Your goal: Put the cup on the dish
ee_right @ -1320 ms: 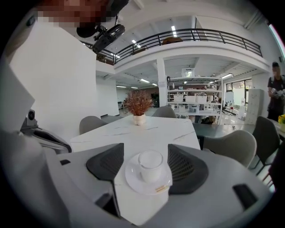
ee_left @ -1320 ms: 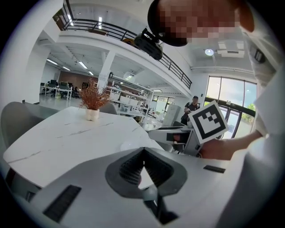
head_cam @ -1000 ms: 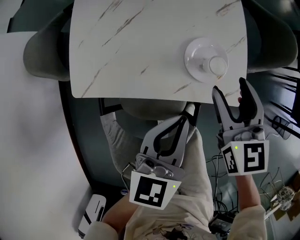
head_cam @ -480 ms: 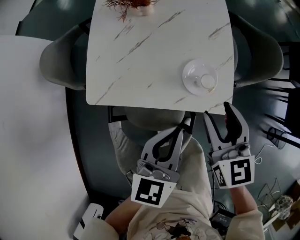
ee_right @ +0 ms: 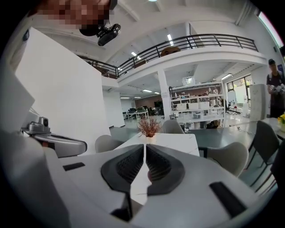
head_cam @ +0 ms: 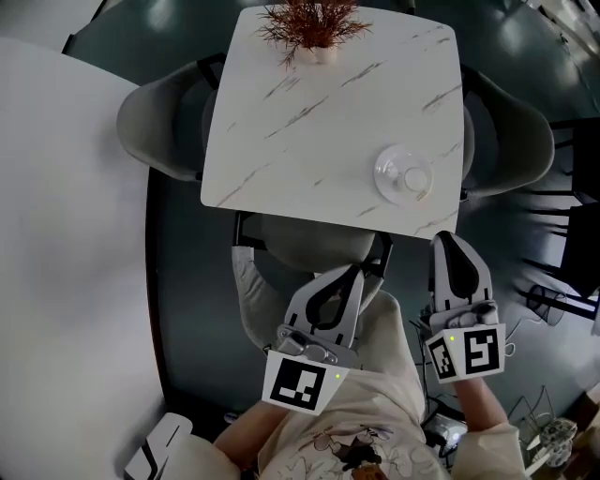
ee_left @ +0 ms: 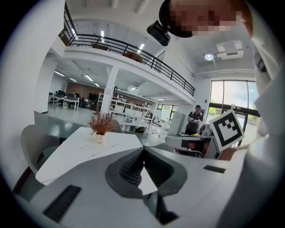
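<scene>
A white cup [head_cam: 414, 179] stands upright on a white dish [head_cam: 386, 170] near the right front corner of the marble table [head_cam: 319, 122]. Both grippers hang below the table's near edge, over the person's lap, apart from cup and dish. My right gripper [head_cam: 448, 241] points toward that corner; its jaws are closing and their tips meet with nothing between them, as the right gripper view [ee_right: 145, 146] also shows. My left gripper [head_cam: 354, 271] is shut and empty, with its tips touching in the left gripper view [ee_left: 142, 151].
A potted reddish dry plant [head_cam: 314, 23] stands at the table's far edge. Grey chairs flank the table at left [head_cam: 164, 122] and right [head_cam: 511, 131], and a third [head_cam: 309, 239] is tucked under the near edge. A white wall [head_cam: 66, 234] fills the left.
Both grippers have drawn back from the table toward the person. The right jaws went from wide open to closed. The table looks farther off and the plant has come into view.
</scene>
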`<state>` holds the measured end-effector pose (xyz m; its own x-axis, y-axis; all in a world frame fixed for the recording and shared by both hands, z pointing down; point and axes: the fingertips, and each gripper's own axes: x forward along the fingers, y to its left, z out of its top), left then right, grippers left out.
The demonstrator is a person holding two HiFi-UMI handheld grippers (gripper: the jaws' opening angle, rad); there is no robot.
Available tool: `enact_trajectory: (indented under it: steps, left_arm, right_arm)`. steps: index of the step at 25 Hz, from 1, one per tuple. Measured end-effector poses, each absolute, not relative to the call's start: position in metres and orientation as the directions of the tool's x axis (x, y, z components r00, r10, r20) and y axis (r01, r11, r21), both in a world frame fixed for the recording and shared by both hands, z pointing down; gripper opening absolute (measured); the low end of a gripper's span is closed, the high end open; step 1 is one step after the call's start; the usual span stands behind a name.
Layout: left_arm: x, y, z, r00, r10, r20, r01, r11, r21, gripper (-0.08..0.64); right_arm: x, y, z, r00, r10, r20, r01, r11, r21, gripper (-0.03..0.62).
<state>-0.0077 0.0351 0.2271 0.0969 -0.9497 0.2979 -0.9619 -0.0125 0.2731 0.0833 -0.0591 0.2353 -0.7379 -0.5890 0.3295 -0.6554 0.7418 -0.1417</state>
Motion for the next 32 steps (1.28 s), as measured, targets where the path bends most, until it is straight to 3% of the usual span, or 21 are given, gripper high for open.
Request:
enact_trajectory:
  steps: [18, 32]
  left_arm:
    - [-0.008, 0.103, 0.171, 0.063, -0.958, 0.281, -0.962, 0.017, 0.273, 0.006]
    - [-0.003, 0.109, 0.164, 0.047, -0.964, 0.261, -0.963, 0.025, 0.267, 0.006]
  right_arm:
    - [0.101, -0.011, 0.145, -0.801, -0.536, 0.266, -0.583, 0.799, -0.147, 0.005]
    - [0.117, -0.002, 0.137, -0.81, -0.53, 0.25, -0.572, 0.809, -0.138, 0.005]
